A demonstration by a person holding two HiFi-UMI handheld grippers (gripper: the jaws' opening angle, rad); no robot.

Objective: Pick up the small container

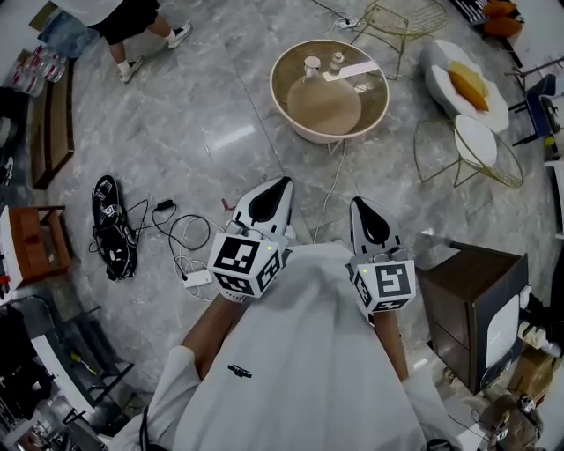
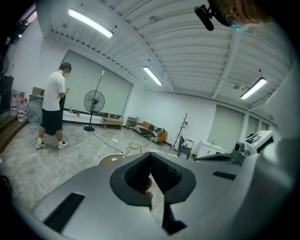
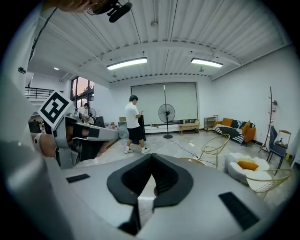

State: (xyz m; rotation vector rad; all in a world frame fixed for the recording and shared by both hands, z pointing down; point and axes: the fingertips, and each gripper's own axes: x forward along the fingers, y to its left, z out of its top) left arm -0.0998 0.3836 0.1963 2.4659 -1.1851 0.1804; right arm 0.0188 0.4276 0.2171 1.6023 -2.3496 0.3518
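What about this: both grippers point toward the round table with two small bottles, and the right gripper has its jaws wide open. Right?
Not quite: the right gripper has its jaws shut on nothing, as the right gripper view shows. It and the left gripper do point toward the round table with two small bottles.

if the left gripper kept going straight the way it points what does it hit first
Likely the round table ahead, across open floor; the left gripper aims roughly at it, depth unclear.

round table (image 1: pixel 328 123) ahead | small container (image 1: pixel 312 64) on it | wire chair (image 1: pixel 405 18) behind table, right | cabinet (image 1: pixel 471 299) near right
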